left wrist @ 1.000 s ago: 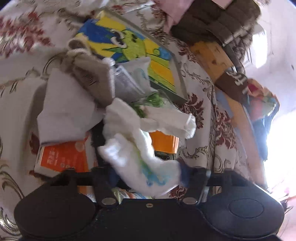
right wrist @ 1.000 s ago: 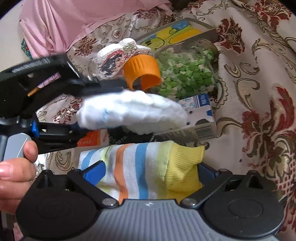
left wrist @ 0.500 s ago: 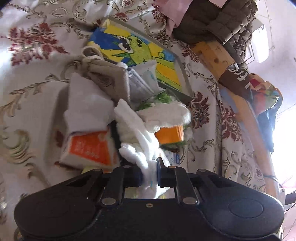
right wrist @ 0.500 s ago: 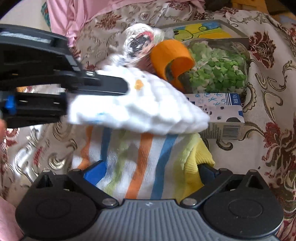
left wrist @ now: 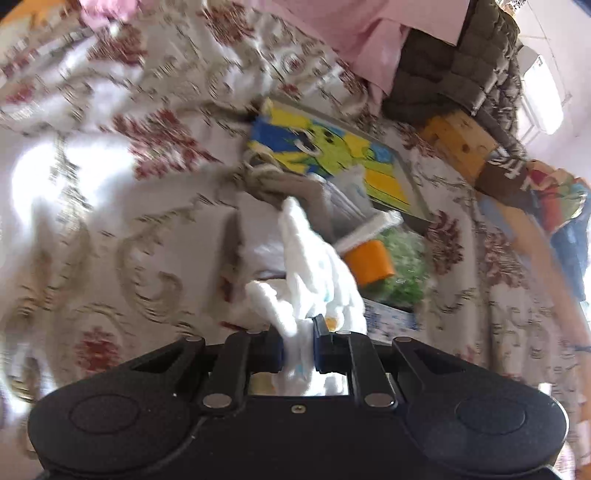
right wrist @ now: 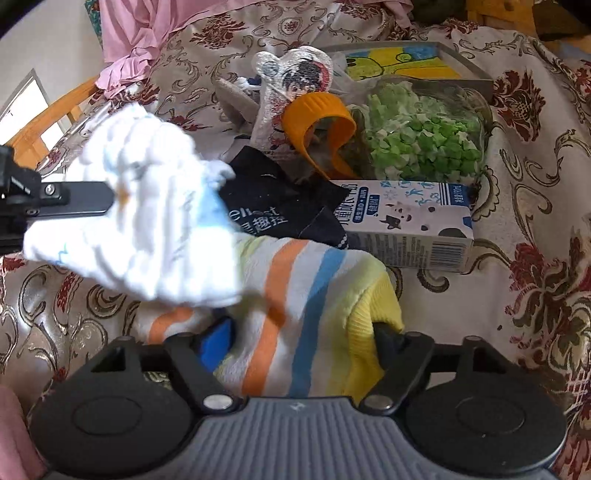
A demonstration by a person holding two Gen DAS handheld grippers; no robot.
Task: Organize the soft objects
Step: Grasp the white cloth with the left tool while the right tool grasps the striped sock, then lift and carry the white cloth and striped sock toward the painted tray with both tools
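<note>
My left gripper (left wrist: 298, 345) is shut on a fluffy white sock (left wrist: 314, 273) and holds it above the bedspread. The same white sock (right wrist: 147, 221) shows in the right wrist view at the left, hanging from the left gripper's finger (right wrist: 77, 197). A striped sock (right wrist: 295, 310) with orange, blue and yellow bands lies between the wide-apart jaws of my right gripper (right wrist: 299, 328), which stands open. A printed white sock (right wrist: 291, 85) and a grey sock (left wrist: 288, 184) lie in the pile beyond.
A jar of green bits (right wrist: 421, 136) with an orange lid (right wrist: 317, 125), a milk carton (right wrist: 406, 225), a dark packet (right wrist: 273, 206) and a cartoon picture frame (left wrist: 332, 162) lie on the floral bedspread (left wrist: 110, 221). Pink cloth (right wrist: 140, 26) sits at the back.
My left gripper closed on the white sock and has carried it up and to the left, off the striped sock. The dark packet is now uncovered. The right gripper stays around the striped sock.
</note>
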